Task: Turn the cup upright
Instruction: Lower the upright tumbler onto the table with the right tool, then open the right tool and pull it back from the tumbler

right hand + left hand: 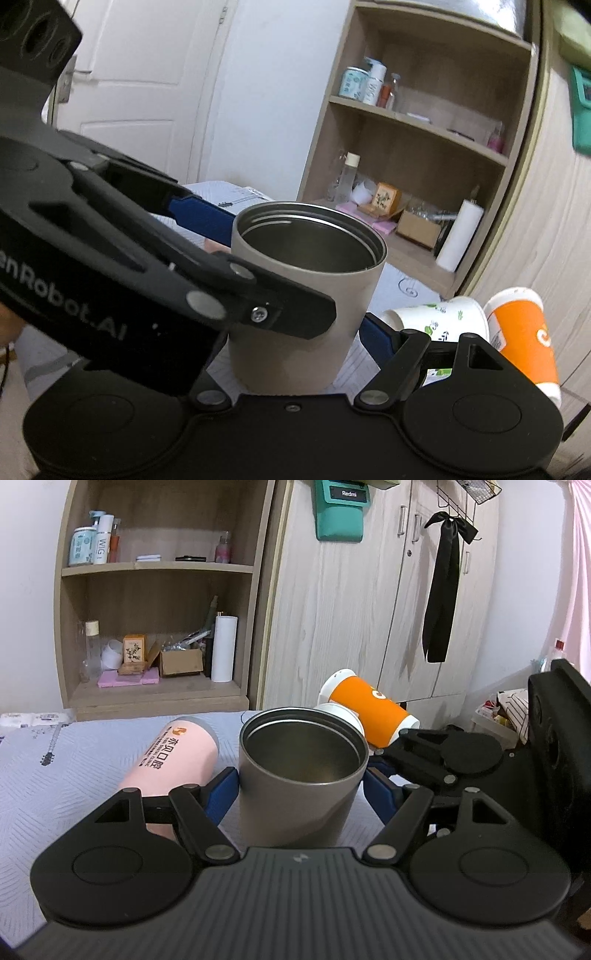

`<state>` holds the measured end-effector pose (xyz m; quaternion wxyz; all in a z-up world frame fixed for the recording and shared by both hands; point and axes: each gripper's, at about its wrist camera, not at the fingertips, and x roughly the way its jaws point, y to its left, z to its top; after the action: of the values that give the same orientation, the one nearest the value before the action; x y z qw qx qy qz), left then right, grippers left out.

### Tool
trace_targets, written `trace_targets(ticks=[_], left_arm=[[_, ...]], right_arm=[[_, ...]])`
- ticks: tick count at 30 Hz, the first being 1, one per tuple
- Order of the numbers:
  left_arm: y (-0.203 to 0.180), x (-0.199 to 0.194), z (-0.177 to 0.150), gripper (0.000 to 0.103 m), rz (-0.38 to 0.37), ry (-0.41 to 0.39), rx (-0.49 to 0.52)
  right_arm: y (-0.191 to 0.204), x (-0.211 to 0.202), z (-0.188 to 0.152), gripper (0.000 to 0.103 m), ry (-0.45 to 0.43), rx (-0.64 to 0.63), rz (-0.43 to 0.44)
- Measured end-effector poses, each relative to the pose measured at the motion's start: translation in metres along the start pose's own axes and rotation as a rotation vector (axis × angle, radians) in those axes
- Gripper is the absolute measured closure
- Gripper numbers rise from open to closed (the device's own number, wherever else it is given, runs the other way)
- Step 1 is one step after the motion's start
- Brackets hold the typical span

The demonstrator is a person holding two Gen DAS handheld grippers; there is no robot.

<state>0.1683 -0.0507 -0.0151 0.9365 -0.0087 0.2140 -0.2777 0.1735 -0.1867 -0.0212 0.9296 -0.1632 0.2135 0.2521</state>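
A grey metal cup [299,775] stands upright with its mouth up on the patterned cloth. My left gripper [301,790] has its blue pads on both sides of the cup and is shut on it. In the right wrist view the same cup [306,295] sits between my right gripper's [295,280] blue pads, with the left gripper's finger crossing in front. The right gripper's far pad touches the cup; its near pad is partly hidden, so its grip is unclear.
A pink cup [173,757] lies on its side left of the grey cup. An orange cup [365,709] and a white printed paper cup [439,317] lie on their sides behind it. A wooden shelf [155,694] and wardrobe [351,627] stand beyond.
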Motion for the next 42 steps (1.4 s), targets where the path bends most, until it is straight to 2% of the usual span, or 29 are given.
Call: trace_targets(ticks=[6,13,18,21,26,33,36,42], left_arm=[[0.001,0.005,0.001,0.030,-0.005,0.004,-0.010],[0.000,0.001,-0.001,0.027,-0.003,0.029,-0.041],[0.000,-0.017,-0.002,0.026,0.021,0.007,-0.062],[-0.004,-0.035,0.000,0.026,0.061,-0.003,-0.073],[-0.017,-0.069,0.001,0.025,0.148,-0.060,-0.032],[-0.032,-0.111,-0.014,0.025,0.257,-0.109,0.012],[-0.033,-0.129,-0.021,0.025,0.283,-0.129,-0.017],[-0.037,-0.157,-0.031,0.025,0.292,-0.157,-0.062]], right_arm=[[-0.007,0.002,-0.002,0.021,0.001,0.064,0.018],[-0.001,-0.003,-0.004,0.021,-0.007,0.071,-0.017],[0.003,-0.023,-0.006,0.021,-0.025,0.110,-0.035],[0.004,-0.039,-0.008,0.021,-0.038,0.146,-0.048],[0.005,-0.070,-0.011,0.021,-0.081,0.210,-0.077],[0.031,-0.119,-0.019,0.020,-0.176,0.248,-0.204],[0.042,-0.140,-0.019,0.020,-0.219,0.252,-0.234],[0.057,-0.163,-0.018,0.020,-0.248,0.248,-0.289]])
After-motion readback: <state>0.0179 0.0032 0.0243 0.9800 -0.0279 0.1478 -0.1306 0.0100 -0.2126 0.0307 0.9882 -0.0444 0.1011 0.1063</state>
